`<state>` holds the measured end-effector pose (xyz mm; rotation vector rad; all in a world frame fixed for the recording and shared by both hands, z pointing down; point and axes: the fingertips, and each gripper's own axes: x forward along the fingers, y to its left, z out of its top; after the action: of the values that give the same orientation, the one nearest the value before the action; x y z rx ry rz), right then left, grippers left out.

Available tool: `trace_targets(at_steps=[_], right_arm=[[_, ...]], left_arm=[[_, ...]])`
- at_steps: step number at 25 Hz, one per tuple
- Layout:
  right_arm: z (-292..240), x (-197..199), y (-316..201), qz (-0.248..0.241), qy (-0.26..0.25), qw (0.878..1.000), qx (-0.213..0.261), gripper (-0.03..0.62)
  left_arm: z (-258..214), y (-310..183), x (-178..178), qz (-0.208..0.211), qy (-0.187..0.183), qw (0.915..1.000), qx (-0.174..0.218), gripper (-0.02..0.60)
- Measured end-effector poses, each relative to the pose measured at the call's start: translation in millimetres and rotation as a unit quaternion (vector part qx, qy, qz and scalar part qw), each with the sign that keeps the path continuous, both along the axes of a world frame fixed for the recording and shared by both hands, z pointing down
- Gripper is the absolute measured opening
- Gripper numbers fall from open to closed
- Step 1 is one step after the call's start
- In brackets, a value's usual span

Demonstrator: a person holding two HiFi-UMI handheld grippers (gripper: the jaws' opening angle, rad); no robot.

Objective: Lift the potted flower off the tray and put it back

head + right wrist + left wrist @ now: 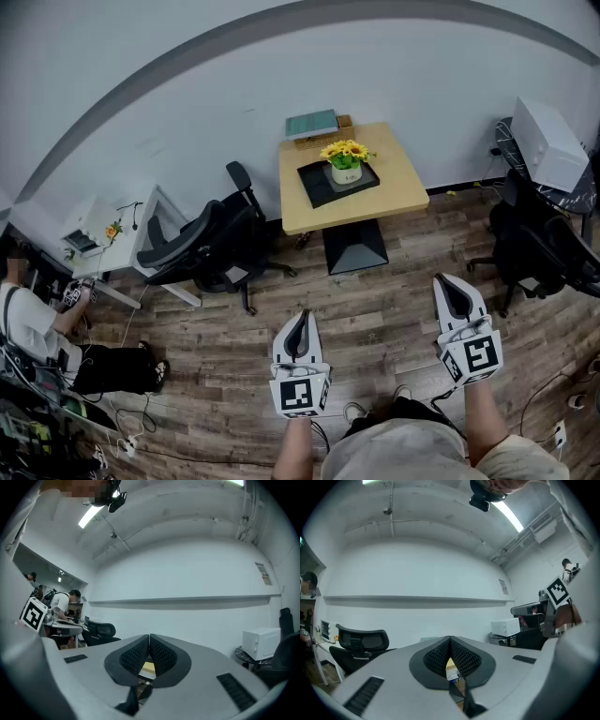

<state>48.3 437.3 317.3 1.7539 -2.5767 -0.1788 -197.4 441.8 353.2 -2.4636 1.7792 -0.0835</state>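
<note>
A potted flower (346, 161) with yellow blooms in a white pot stands on a dark tray (316, 183) on a light wooden table (403, 178) by the far wall. Both grippers are held level over the wooden floor, well short of the table. My left gripper (298, 323) is shut with nothing between its jaws; its tips also meet in the left gripper view (450, 640). My right gripper (450, 282) is likewise shut and empty, its tips together in the right gripper view (149, 637). A sliver of the table shows through each gap below the tips.
A black office chair (211, 246) stands left of the table and another (534, 248) at the right. A teal book (311, 123) lies at the table's back edge. A white box (548, 141) sits at the far right. A seated person (37, 328) is at the left edge.
</note>
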Motion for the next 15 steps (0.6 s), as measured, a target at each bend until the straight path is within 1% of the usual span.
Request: trace_targets(at_steps=[3, 8, 15], right_arm=[[1.0, 4.4, -1.0, 0.002, 0.000, 1.000, 0.000, 0.018], [4.9, 11.0, -0.1, 0.012, -0.016, 1.000, 0.004, 0.018], [16.6, 13.8, -3.3, 0.016, -0.002, 1.000, -0.007, 0.018]], left_arm=[[3.2, -0.8, 4.1, 0.002, 0.000, 1.0000, -0.001, 0.008], [3.2, -0.1, 9.3, 0.004, 0.001, 1.0000, 0.000, 0.008], [10.9, -0.9, 21.9, 0.013, -0.005, 0.9999, -0.007, 0.008]])
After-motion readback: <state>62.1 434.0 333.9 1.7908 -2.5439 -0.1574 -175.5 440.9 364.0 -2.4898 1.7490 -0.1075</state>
